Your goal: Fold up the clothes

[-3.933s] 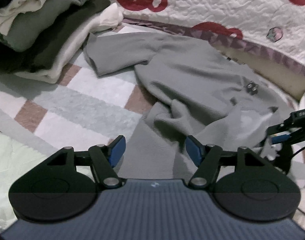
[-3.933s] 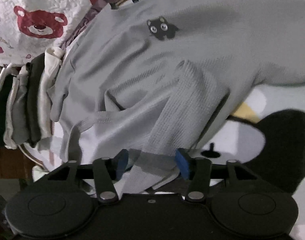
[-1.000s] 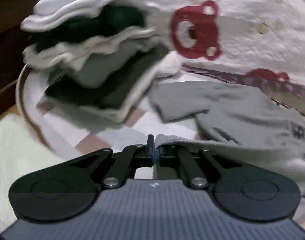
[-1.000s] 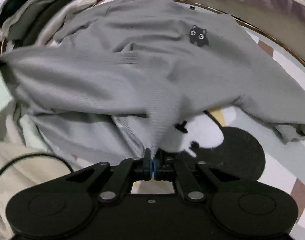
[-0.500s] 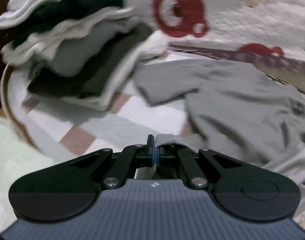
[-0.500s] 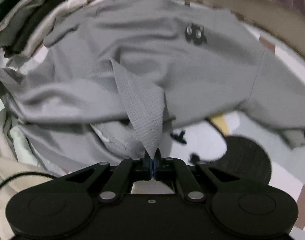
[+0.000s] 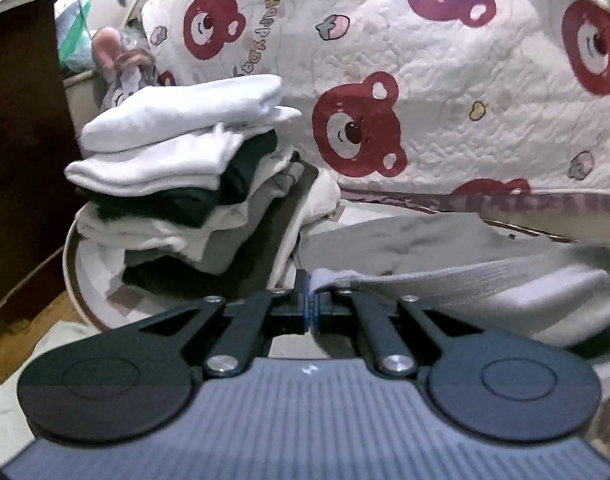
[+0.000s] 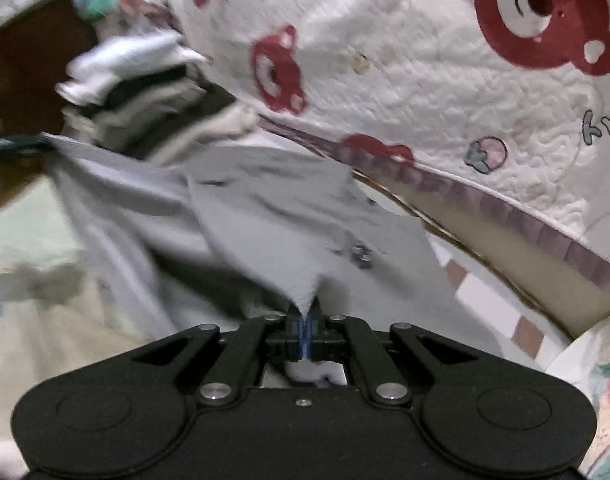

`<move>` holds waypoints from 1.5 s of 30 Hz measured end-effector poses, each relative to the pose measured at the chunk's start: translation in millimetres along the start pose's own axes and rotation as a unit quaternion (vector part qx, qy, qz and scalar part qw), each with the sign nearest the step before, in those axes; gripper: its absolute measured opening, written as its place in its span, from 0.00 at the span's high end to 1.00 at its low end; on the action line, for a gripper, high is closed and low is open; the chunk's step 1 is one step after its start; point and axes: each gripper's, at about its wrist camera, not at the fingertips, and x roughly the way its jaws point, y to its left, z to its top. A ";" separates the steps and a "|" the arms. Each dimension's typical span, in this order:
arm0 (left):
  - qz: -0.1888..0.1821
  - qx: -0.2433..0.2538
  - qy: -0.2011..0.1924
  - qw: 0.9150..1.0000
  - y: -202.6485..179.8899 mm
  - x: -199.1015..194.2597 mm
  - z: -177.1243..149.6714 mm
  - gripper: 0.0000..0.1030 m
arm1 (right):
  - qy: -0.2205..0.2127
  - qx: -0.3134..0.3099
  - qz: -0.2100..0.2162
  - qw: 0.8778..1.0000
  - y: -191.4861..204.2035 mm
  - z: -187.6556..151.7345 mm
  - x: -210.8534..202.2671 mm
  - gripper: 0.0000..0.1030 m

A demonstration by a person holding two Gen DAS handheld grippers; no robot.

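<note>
Grey sweater [image 8: 265, 216] hangs lifted over the round checked mat [image 8: 485, 292], stretched between both grippers. Left gripper [image 7: 310, 304] is clamped tight on its ribbed hem; right gripper [image 8: 305, 330] is pinched shut on a fold of it. Folded clothes stack [image 7: 193, 184] sits at the mat's left edge, against the bear-print quilt [image 7: 445, 100].

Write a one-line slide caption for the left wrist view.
Left hand-held gripper shut on a grey shirt's edge beside a stack of folded clothes.
</note>
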 end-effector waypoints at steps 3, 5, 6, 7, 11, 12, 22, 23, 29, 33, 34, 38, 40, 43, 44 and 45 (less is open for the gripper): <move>0.001 -0.015 0.036 0.999 20.5 -2.6 -25.6 0.98 | 0.026 0.017 0.056 0.998 12.7 -26.3 -26.0 0.98; 0.025 0.000 0.068 0.997 26.8 4.0 -52.8 0.98 | 0.069 0.026 0.087 0.993 24.9 -58.7 -19.5 0.98; 0.034 0.008 0.083 0.996 28.7 8.9 -64.9 0.98 | 0.091 0.028 0.100 0.990 30.8 -75.1 -14.7 0.98; 0.033 0.007 0.098 0.995 31.3 13.4 -74.5 0.98 | 0.099 0.019 0.099 0.990 34.1 -83.4 -13.8 0.98; -0.001 -0.026 0.144 0.989 39.7 20.8 -95.3 0.98 | 0.116 0.002 0.097 0.988 39.2 -104.7 -14.5 0.98; -0.001 -0.021 0.140 0.990 38.7 18.3 -94.7 0.98 | 0.110 0.008 0.100 0.989 35.0 -101.8 -17.6 0.98; -0.035 -0.113 0.124 0.985 82.9 -5.0 -99.0 0.98 | 0.122 0.015 0.140 0.982 40.0 -110.7 -17.1 0.98; -0.050 -0.143 0.138 0.979 93.0 1.1 -106.6 0.99 | 0.129 0.013 0.144 0.981 39.3 -114.9 -12.1 0.98; -0.033 -0.135 0.161 0.977 94.2 5.3 -123.9 0.99 | 0.140 0.038 0.170 0.975 39.6 -124.9 3.5 0.97; 0.012 -0.110 0.146 0.983 95.7 -10.8 -119.7 1.00 | 0.150 -0.006 0.175 0.973 56.8 -125.0 -2.4 0.97; 0.045 -0.085 0.151 0.984 97.5 -9.5 -120.5 1.00 | 0.160 -0.037 0.157 0.974 63.7 -128.2 0.2 0.97; 0.078 -0.083 0.176 0.978 115.3 -7.7 -133.3 1.00 | 0.183 -0.030 0.161 0.969 66.7 -139.8 15.3 0.97; 0.080 -0.066 0.178 0.978 111.3 -10.2 -135.3 0.99 | 0.179 -0.044 0.161 0.970 73.3 -139.5 12.4 0.96; 0.087 -0.010 0.174 0.981 84.3 -12.3 -131.7 0.97 | 0.185 -0.071 0.157 0.967 82.8 -141.3 9.8 0.95; 0.077 -0.003 0.172 0.982 74.4 -11.6 -128.6 0.96 | 0.192 -0.090 0.153 0.965 87.2 -142.6 10.5 0.94; 0.064 0.002 0.170 0.983 64.9 -9.8 -123.6 0.95 | 0.202 -0.121 0.145 0.961 93.0 -144.9 12.2 0.91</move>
